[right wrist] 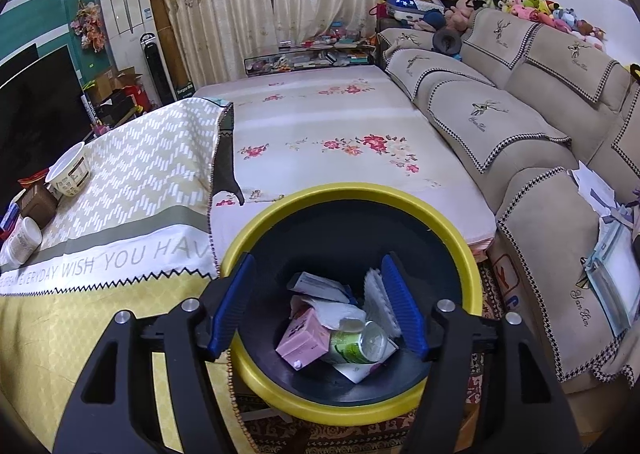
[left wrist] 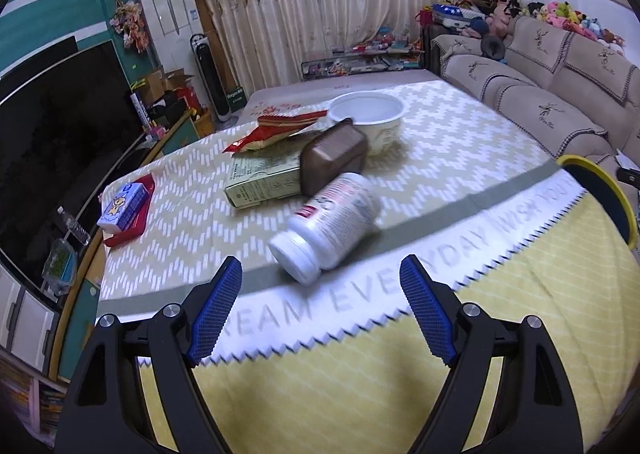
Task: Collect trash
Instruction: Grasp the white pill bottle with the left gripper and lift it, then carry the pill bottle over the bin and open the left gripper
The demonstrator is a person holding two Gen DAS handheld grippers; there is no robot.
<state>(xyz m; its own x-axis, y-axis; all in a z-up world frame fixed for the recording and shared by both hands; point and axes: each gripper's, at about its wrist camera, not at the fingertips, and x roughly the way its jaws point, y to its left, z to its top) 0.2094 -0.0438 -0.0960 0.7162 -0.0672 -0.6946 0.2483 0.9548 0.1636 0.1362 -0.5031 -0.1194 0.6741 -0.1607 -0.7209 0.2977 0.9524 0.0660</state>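
In the left wrist view a white pill bottle (left wrist: 328, 222) lies on its side on the patterned tablecloth (left wrist: 440, 142), just beyond my open, empty left gripper (left wrist: 320, 274). Behind it lie a brown box (left wrist: 334, 156), a green carton (left wrist: 262, 180), a red snack wrapper (left wrist: 276, 128) and a white paper bowl (left wrist: 370, 118). In the right wrist view my open, empty right gripper (right wrist: 318, 266) hovers over a dark bin with a yellow rim (right wrist: 460, 230). It holds a pink carton (right wrist: 304, 338), a green can (right wrist: 358, 342) and crumpled paper (right wrist: 336, 312).
A blue tissue pack (left wrist: 124, 206) sits on a red tray (left wrist: 138, 220) at the table's left. A television (left wrist: 52, 142) stands to the left. A beige sofa (right wrist: 520, 126) and a floral mattress (right wrist: 340, 134) lie right of the table. The bin's rim (left wrist: 604, 182) shows at the table's right end.
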